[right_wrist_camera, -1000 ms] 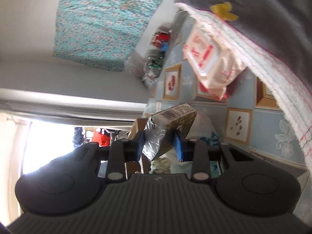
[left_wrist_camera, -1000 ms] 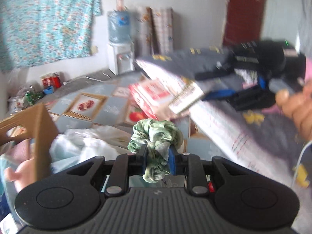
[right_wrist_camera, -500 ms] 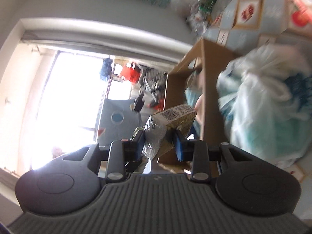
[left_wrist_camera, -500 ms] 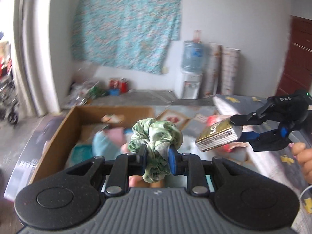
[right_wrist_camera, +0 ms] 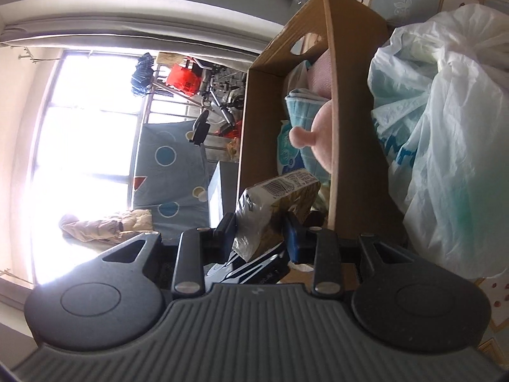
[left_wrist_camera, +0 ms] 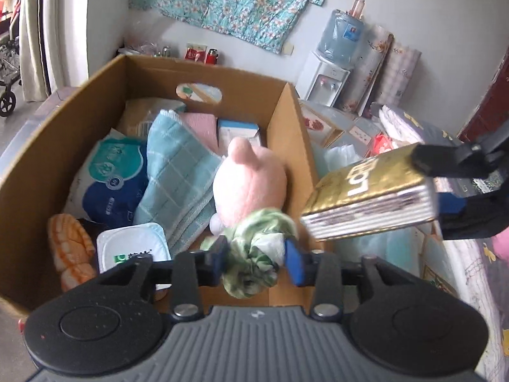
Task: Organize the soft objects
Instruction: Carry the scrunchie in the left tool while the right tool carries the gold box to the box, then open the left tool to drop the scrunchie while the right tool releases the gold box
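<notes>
My left gripper (left_wrist_camera: pixel 256 256) hangs over the near right corner of an open cardboard box (left_wrist_camera: pixel 63 133). Its jaws are opening, and a green scrunchie (left_wrist_camera: pixel 254 248) sags loosely between the blue pads. Just beyond it in the box lies a pink plush toy (left_wrist_camera: pixel 251 178), beside a blue checked towel (left_wrist_camera: pixel 178 172). My right gripper (left_wrist_camera: pixel 428 180) comes in from the right, shut on a gold foil packet (left_wrist_camera: pixel 369 197) held just outside the box's right wall. In the right wrist view the right gripper (right_wrist_camera: pixel 259 232) pinches the same gold foil packet (right_wrist_camera: pixel 273 203) in front of the cardboard box (right_wrist_camera: pixel 350 127).
The box also holds a wipes pack (left_wrist_camera: pixel 111 178), a white tub (left_wrist_camera: pixel 133 248) and an orange cloth (left_wrist_camera: pixel 70 245). A bulging white plastic bag (right_wrist_camera: pixel 445 127) sits against the box's outer side. A bed edge (left_wrist_camera: pixel 461 254) lies at right; a water dispenser (left_wrist_camera: pixel 331 63) stands by the wall.
My left gripper swung over the box and tipped downward; its jaws have widened and the scrunchie has slumped. The right gripper brought the gold packet close to the box.
</notes>
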`<state>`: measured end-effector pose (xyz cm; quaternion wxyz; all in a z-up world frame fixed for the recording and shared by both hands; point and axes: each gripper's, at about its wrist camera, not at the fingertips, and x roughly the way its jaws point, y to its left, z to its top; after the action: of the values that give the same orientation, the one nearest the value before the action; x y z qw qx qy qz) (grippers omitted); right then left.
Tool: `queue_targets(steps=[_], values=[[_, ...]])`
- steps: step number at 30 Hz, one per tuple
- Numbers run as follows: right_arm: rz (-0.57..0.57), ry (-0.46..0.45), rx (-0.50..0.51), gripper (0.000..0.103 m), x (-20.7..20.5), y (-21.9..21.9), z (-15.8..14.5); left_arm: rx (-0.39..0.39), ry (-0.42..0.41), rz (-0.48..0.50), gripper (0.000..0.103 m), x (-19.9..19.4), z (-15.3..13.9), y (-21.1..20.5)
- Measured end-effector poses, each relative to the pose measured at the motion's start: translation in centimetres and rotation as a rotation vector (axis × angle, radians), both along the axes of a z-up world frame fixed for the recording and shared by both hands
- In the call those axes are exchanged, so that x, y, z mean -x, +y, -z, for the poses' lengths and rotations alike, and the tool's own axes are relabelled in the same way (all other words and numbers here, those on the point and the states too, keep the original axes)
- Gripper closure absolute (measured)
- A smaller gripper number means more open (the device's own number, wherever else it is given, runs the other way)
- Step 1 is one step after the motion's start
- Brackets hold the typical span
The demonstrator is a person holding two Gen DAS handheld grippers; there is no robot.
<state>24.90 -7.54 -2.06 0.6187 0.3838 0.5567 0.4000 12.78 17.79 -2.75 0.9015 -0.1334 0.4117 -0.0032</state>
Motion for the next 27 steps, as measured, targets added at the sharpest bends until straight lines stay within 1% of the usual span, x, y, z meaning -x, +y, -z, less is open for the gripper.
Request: queue_targets(steps=[1, 3, 5, 7, 11, 13, 16, 20, 24, 27], values=[[0.0, -0.003, 0.006, 0.072, 0.0, 0.0, -0.1, 0.006, 0.009, -0.003, 0.057, -0.1, 0.3, 0.1], [-0.01, -0.013, 0.021, 0.072, -0.1, 0.0, -0.5, 0.031, 0.003, -0.008, 0.054, 0.4, 0.6, 0.5], [-0.033, -0.018, 0.034, 0.071, -0.1, 0.7, -0.8, 0.053, -0.024, -0.019, 0.048, 1.0, 0.3, 1.2], [-0.063, -0.029, 0.054, 0.071, -0.1, 1.7, -1.2, 0.063, -0.058, -0.039, 0.045, 1.9, -0.3, 2.0], [-0.124, -0.046, 0.084, 0.071, 0.3, 3.8, -2.0, 0.073, -0.119, -0.095, 0.043, 4.2, -1.9, 4.2], [-0.162, -0.052, 0.11, 0.071, 0.5, 5.1, -2.1, 0.082, -0.15, -0.139, 0.043, 5.6, -2.6, 5.5], [-0.231, -0.045, 0.16, 0.071, 0.9, 7.4, -1.4, 0.091, -0.201, -0.208, 0.042, 7.9, -3.5, 7.5], [-0.326, -0.023, 0.22, 0.071, 1.5, 10.9, 0.5, 0.085, -0.243, -0.281, 0.042, 10.2, -4.2, 9.3], [-0.404, -0.002, 0.274, 0.071, 2.0, 14.1, 2.5, 0.073, -0.249, -0.321, 0.041, 11.1, -4.3, 10.4], [-0.454, -0.016, 0.324, 0.071, 2.2, 16.2, 2.8, 0.081, -0.24, -0.329, 0.041, 11.4, -4.0, 10.9]])
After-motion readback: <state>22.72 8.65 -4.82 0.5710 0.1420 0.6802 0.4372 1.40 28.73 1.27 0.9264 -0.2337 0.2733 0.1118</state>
